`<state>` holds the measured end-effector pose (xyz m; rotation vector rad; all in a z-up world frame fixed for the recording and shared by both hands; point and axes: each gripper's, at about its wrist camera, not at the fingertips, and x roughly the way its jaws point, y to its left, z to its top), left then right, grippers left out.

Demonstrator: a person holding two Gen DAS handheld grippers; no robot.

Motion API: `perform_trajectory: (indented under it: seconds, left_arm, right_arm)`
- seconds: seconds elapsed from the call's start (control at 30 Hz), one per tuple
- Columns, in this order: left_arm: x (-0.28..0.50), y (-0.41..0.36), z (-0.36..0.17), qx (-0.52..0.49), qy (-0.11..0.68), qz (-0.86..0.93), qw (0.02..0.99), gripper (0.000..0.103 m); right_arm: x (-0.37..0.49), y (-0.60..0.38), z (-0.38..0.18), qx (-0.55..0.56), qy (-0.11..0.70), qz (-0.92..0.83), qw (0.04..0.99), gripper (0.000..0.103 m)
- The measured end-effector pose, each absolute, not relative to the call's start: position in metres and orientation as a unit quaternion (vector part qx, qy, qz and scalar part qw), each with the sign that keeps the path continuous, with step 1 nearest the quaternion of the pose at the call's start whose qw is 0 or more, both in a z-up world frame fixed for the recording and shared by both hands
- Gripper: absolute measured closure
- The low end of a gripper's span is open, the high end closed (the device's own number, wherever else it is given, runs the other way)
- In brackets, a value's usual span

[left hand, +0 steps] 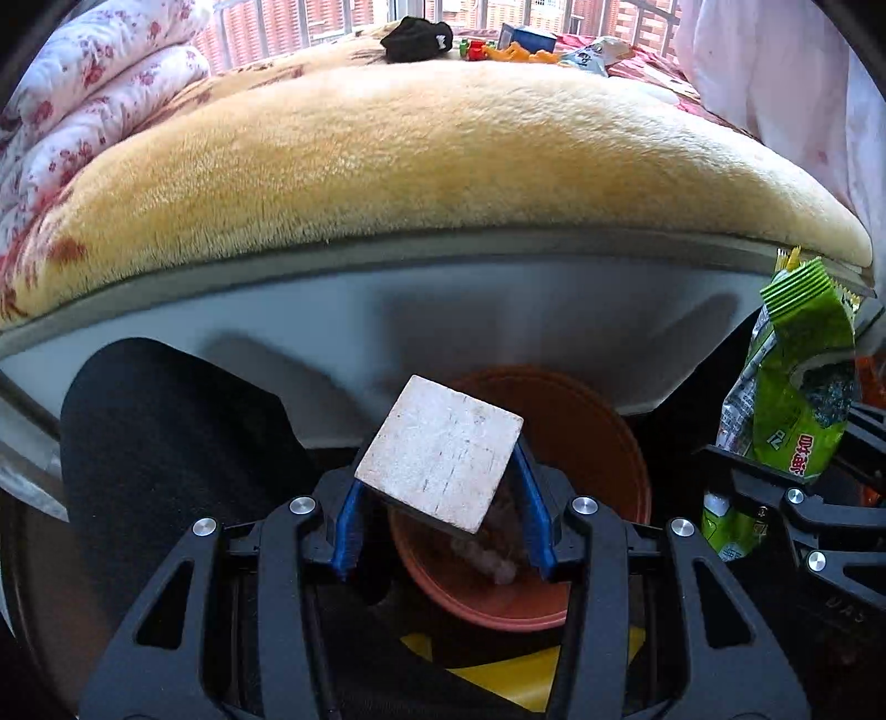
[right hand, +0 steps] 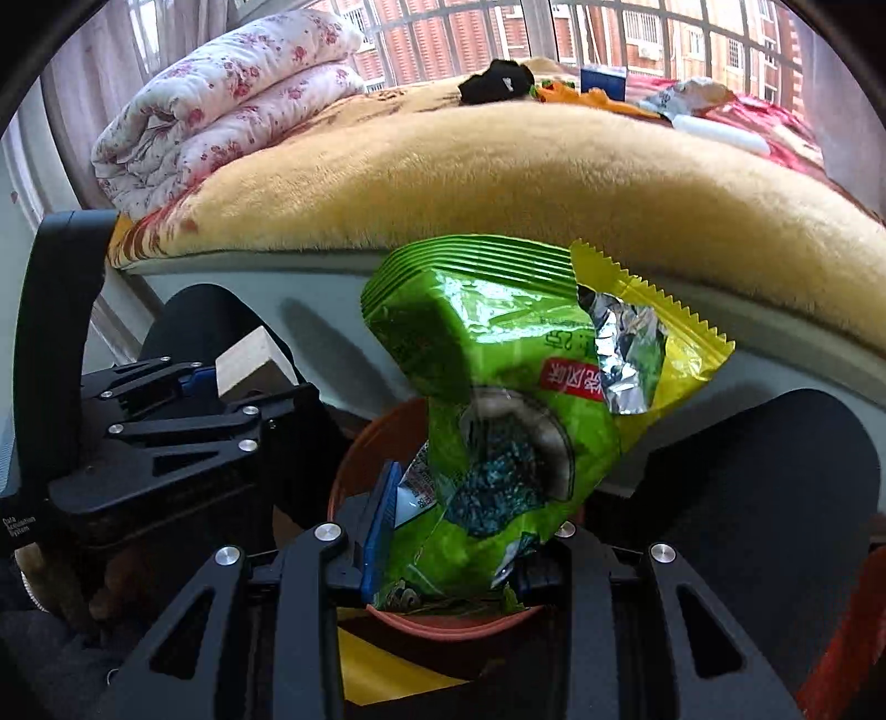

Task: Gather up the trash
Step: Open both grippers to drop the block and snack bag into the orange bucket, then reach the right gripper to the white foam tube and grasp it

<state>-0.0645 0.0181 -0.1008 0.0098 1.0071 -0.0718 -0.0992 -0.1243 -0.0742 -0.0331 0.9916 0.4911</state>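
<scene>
My left gripper (left hand: 443,526) is shut on a flat white square card (left hand: 440,451) and holds it tilted above an orange-brown bin (left hand: 603,443). My right gripper (right hand: 448,545) is shut on a green and yellow snack wrapper (right hand: 515,382), held over the same bin (right hand: 365,443). The wrapper also shows at the right of the left wrist view (left hand: 797,387). The left gripper and its card (right hand: 243,360) show at the left of the right wrist view. The bin holds some crumpled trash (left hand: 493,554).
A bed with a tan plush blanket (left hand: 443,166) stands just behind the bin. On its far side lie a black cloth (left hand: 418,36), small toys (left hand: 498,51), a blue box (left hand: 526,36) and a wrapper (left hand: 595,55). A folded floral quilt (right hand: 221,99) lies at the left. My dark-clad legs (left hand: 166,443) flank the bin.
</scene>
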Motion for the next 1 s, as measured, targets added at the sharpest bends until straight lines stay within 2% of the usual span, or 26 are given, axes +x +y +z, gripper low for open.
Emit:
perform_trajectory:
  seconds: [0.43, 0.47, 0.5, 0.57, 0.6, 0.87, 1.0]
  left_arm:
    - [-0.05, 0.021, -0.113, -0.002, 0.504, -0.036, 0.863, 0.058]
    - [-0.047, 0.021, -0.115, -0.001, 0.509, -0.036, 0.86, 0.058]
    - [-0.046, 0.018, -0.117, 0.0, 0.514, -0.035, 0.857, 0.055]
    - [-0.04, 0.018, -0.121, 0.002, 0.525, -0.029, 0.851, 0.038]
    - [-0.04, 0.019, -0.121, -0.001, 0.524, -0.028, 0.851, 0.03]
    - [-0.045, 0.019, -0.109, -0.004, 0.498, -0.031, 0.867, 0.03]
    - [-0.045, 0.016, -0.08, 0.006, 0.471, -0.048, 0.881, 0.03]
  right_arm:
    - [-0.096, -0.125, -0.089, -0.016, 0.495, 0.23, 0.838, 0.065]
    - [-0.095, -0.125, -0.09, -0.018, 0.496, 0.228, 0.838, 0.062]
    - [-0.094, -0.125, -0.091, -0.02, 0.496, 0.225, 0.838, 0.05]
    - [-0.091, -0.123, -0.09, -0.021, 0.494, 0.222, 0.841, 0.036]
    - [-0.091, -0.124, -0.09, -0.021, 0.492, 0.218, 0.843, 0.036]
    - [-0.093, -0.141, -0.073, -0.008, 0.476, 0.205, 0.855, 0.036]
    - [-0.094, -0.159, -0.034, -0.007, 0.448, 0.2, 0.871, 0.036]
